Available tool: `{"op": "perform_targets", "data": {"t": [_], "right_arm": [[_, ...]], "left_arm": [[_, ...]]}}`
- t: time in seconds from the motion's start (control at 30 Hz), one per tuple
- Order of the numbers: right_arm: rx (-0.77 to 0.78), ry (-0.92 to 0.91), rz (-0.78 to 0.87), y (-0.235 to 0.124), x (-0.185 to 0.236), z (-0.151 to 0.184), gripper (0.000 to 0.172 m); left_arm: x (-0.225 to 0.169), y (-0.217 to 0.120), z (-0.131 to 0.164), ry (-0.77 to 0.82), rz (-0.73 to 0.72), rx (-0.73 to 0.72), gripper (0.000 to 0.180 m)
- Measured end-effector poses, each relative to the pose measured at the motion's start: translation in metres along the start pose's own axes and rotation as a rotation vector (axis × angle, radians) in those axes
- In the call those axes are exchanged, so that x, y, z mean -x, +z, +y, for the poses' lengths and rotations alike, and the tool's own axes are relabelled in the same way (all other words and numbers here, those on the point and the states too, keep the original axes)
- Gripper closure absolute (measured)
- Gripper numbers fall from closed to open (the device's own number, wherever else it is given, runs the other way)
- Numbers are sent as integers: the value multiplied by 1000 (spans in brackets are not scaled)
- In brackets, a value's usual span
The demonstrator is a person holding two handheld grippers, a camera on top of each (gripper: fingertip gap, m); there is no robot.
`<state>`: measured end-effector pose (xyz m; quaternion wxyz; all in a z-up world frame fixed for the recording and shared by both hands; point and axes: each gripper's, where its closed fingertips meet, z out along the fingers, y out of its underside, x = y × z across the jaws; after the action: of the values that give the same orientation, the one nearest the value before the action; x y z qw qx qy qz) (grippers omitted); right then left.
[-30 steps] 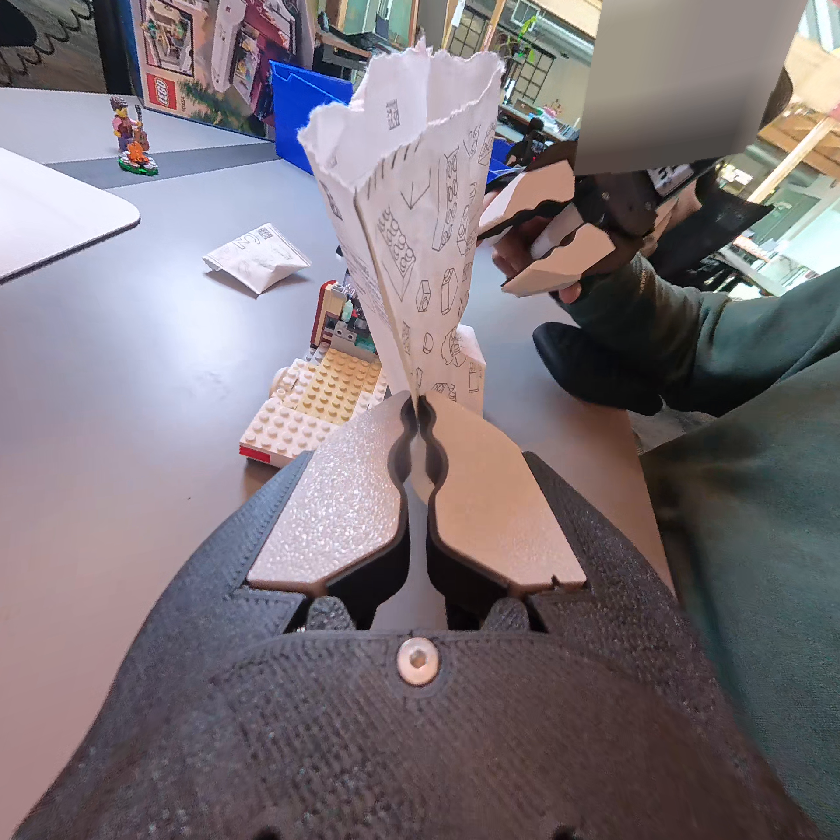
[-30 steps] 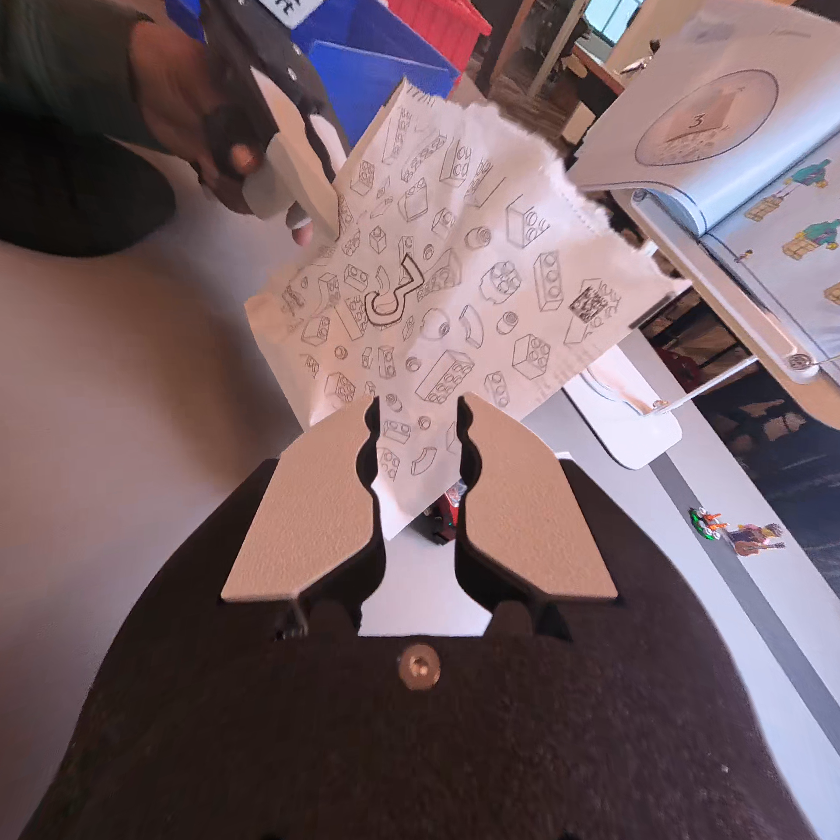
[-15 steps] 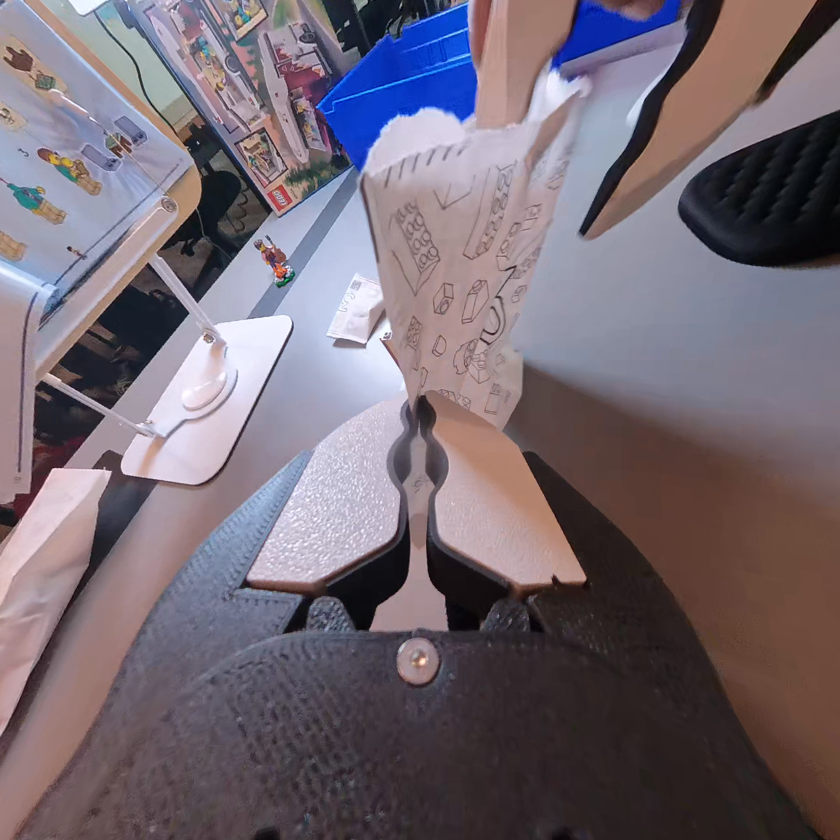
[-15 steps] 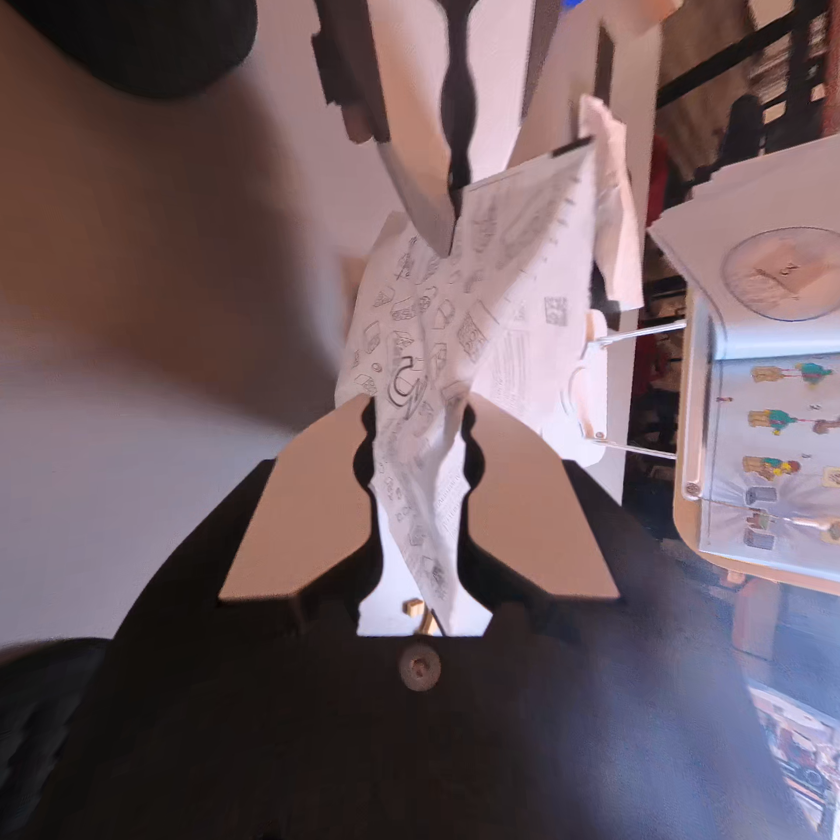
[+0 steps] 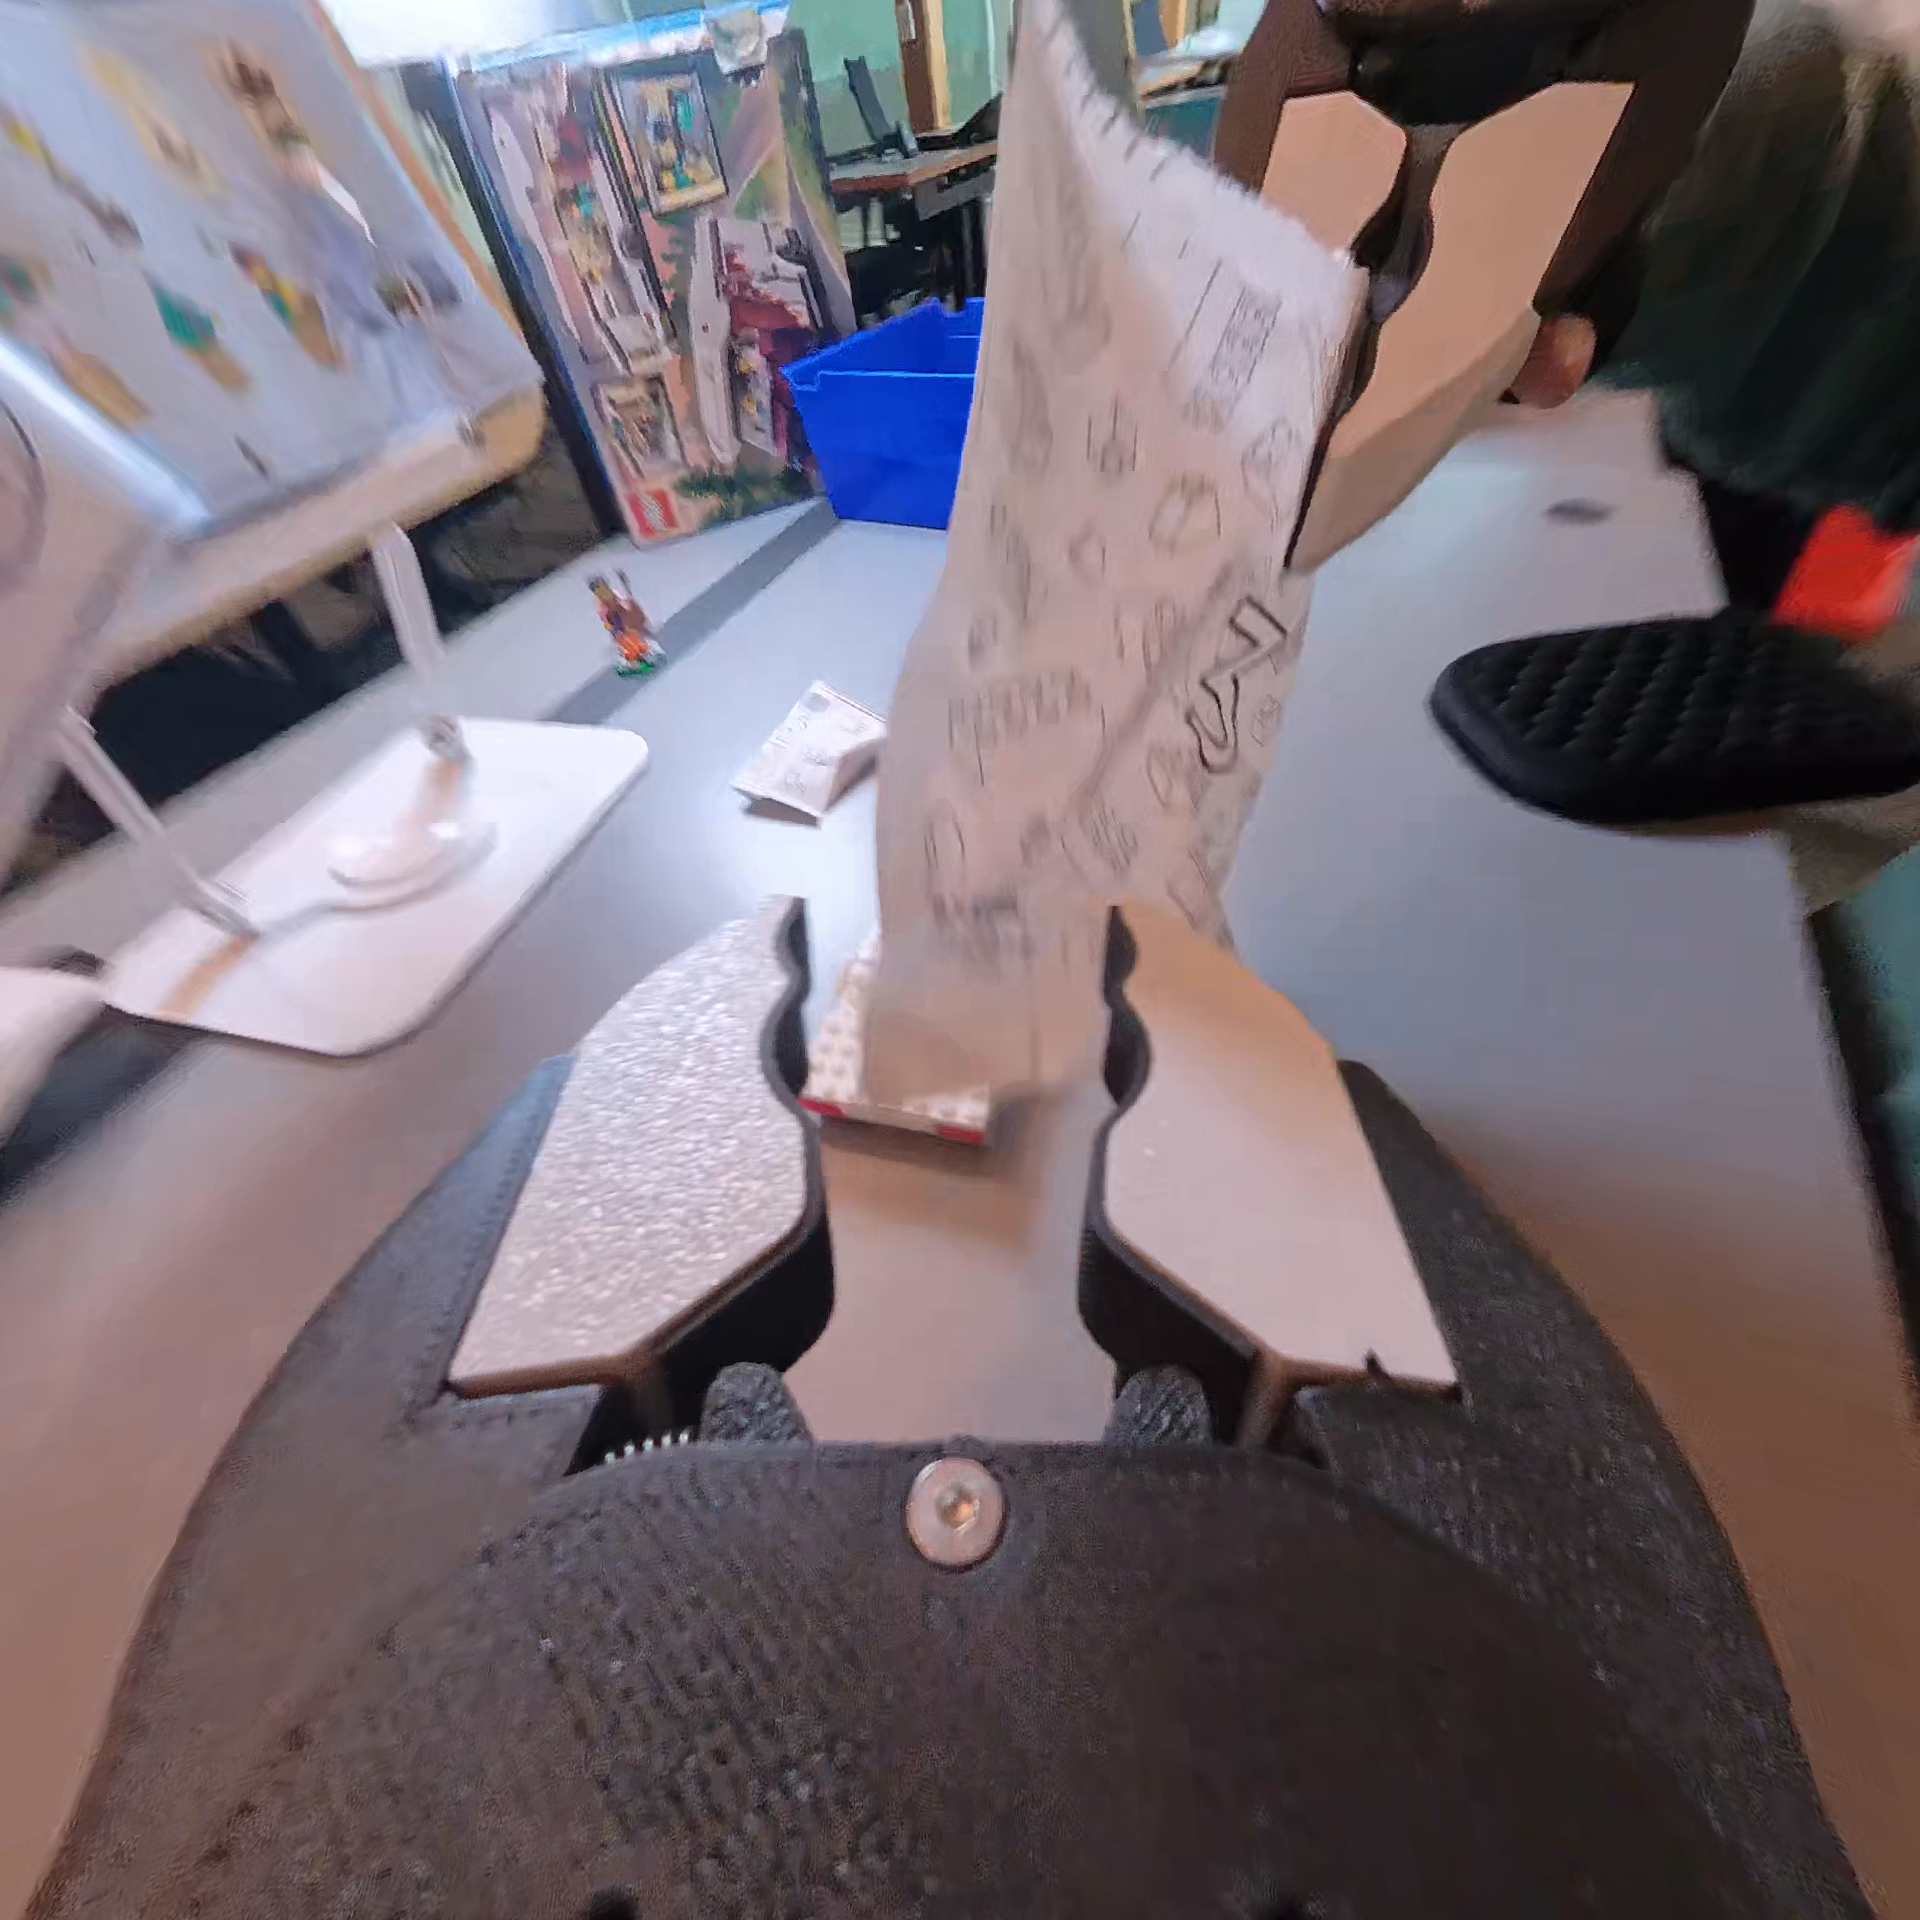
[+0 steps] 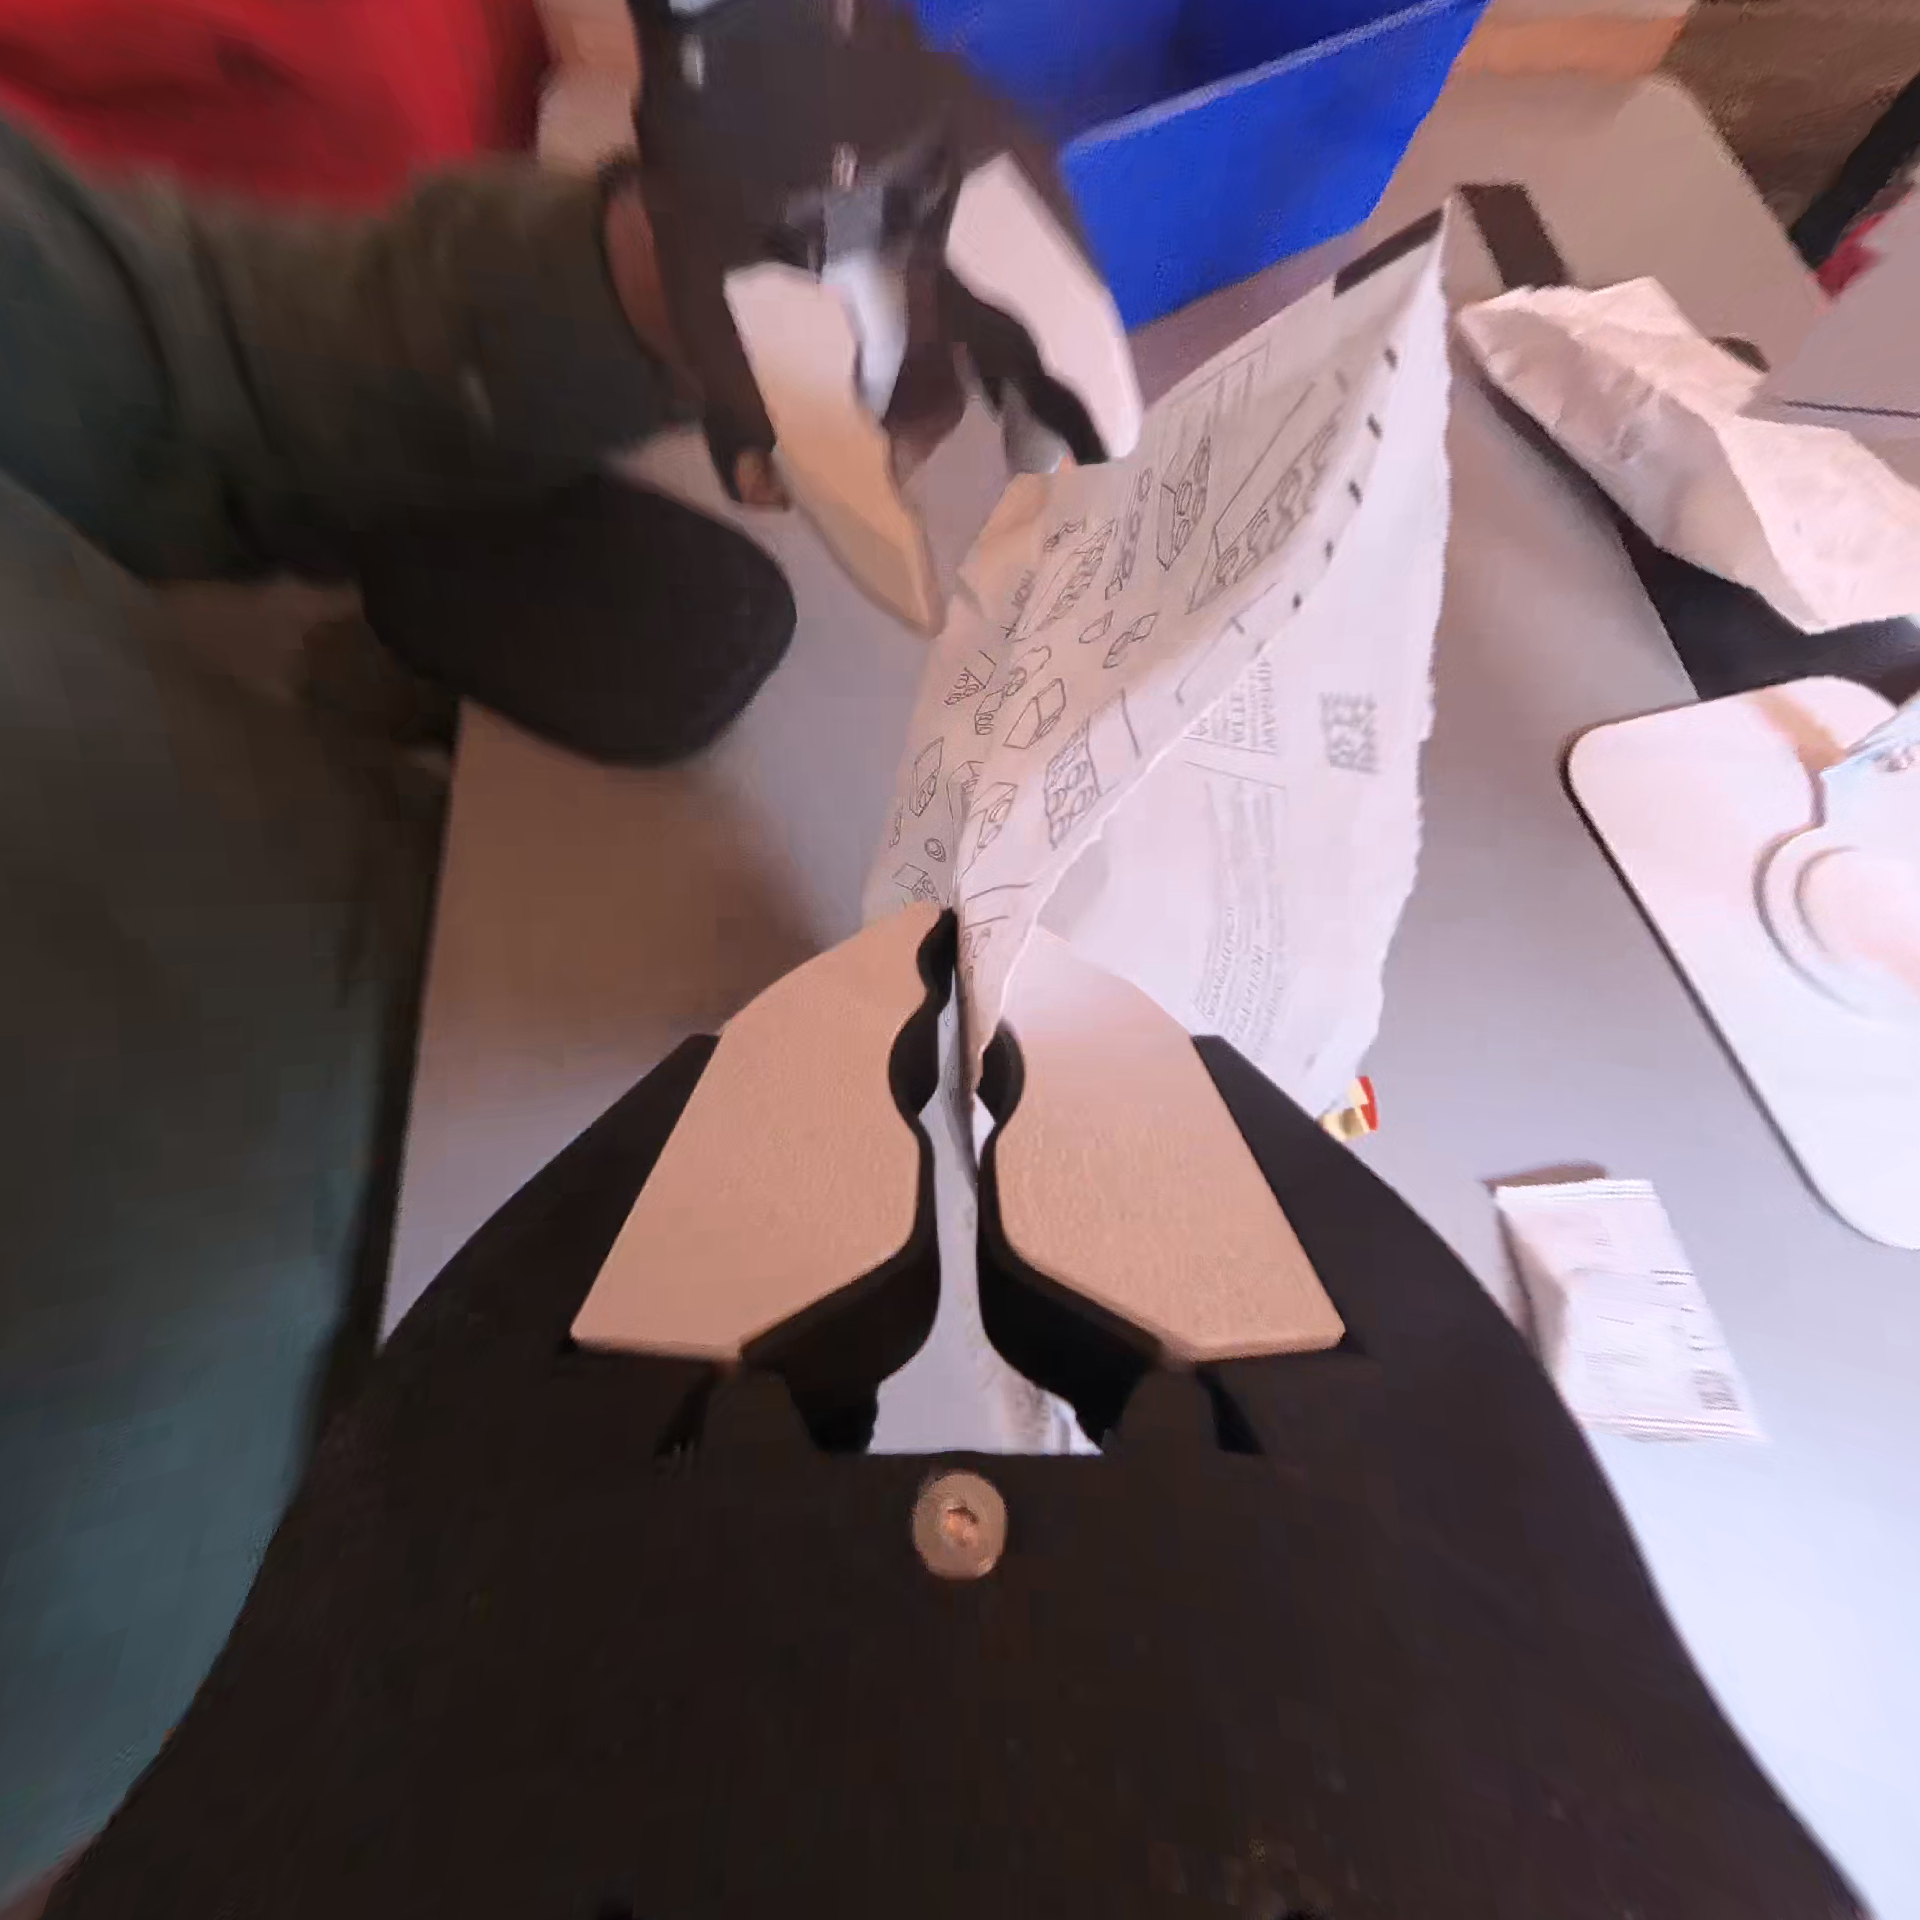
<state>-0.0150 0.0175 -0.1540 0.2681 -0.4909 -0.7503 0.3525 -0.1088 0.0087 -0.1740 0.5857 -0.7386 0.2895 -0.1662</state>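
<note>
Left wrist view: the left gripper (image 5: 951,997) has its fingers wide apart; the white paper bag (image 5: 1101,582) hangs between them, pressed by neither, above the brick plate (image 5: 904,1101) on the table (image 5: 1455,1039), long axis nearly upright.

Right wrist view: the right gripper (image 6: 961,997) is closed narrowly on the bag's torn edge, so the bag (image 6: 1195,644) stretches away towards the table's far edge.

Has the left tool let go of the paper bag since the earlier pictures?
Yes. The left tool, shut on the paper bag before, now stands open. The bag hangs from the right tool, above the white brick plate on the table.
</note>
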Motion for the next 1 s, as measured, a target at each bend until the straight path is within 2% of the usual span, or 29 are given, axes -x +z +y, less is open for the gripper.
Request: {"op": "perform_targets", "data": {"t": [0.03, 0.1, 0.2, 0.3, 0.43, 0.47, 0.53, 0.67, 0.73, 0.83, 0.87, 0.93, 1.0], "right_arm": [[-63, 61, -4, -6, -5, -4, 172], [-189, 152, -10, -17, -13, -11, 172], [-360, 258, -69, -29, -15, -23, 172], [-476, 343, -141, -37, -14, -28, 172], [-574, 479, -275, -50, -9, -23, 172], [-590, 521, -320, -52, -6, -22, 171], [-598, 571, -359, -50, -4, -18, 172], [-657, 613, -289, -50, -16, -8, 172], [-678, 618, -231, -52, -25, -3, 172], [-704, 606, -122, -53, -36, 1, 172], [-712, 609, -98, -52, -39, 1, 172], [-723, 622, -77, -51, -41, 0, 171], [-739, 635, -66, -49, -42, -1, 171]], "left_arm": [[0, -2, 7, -102, 54, -11, 116], [-8, 1, 19, -232, 154, -25, 111], [-38, 23, 27, -222, 247, -3, 116], [-45, 35, 21, -156, 251, -5, 141], [-38, 31, 10, -233, 284, -93, 177], [-36, 29, 7, -251, 287, -123, 180], [-35, 27, 2, -262, 289, -149, 180], [-47, 14, -11, -227, 363, -182, 144], [-43, 7, -11, -271, 358, -192, 141], [-52, 16, 0, -273, 347, -119, 135], [-55, 22, 4, -249, 319, -82, 137], [-44, 35, 15, -132, 162, 4, 148], [-34, 40, 19, -46, 59, 36, 158]]}}
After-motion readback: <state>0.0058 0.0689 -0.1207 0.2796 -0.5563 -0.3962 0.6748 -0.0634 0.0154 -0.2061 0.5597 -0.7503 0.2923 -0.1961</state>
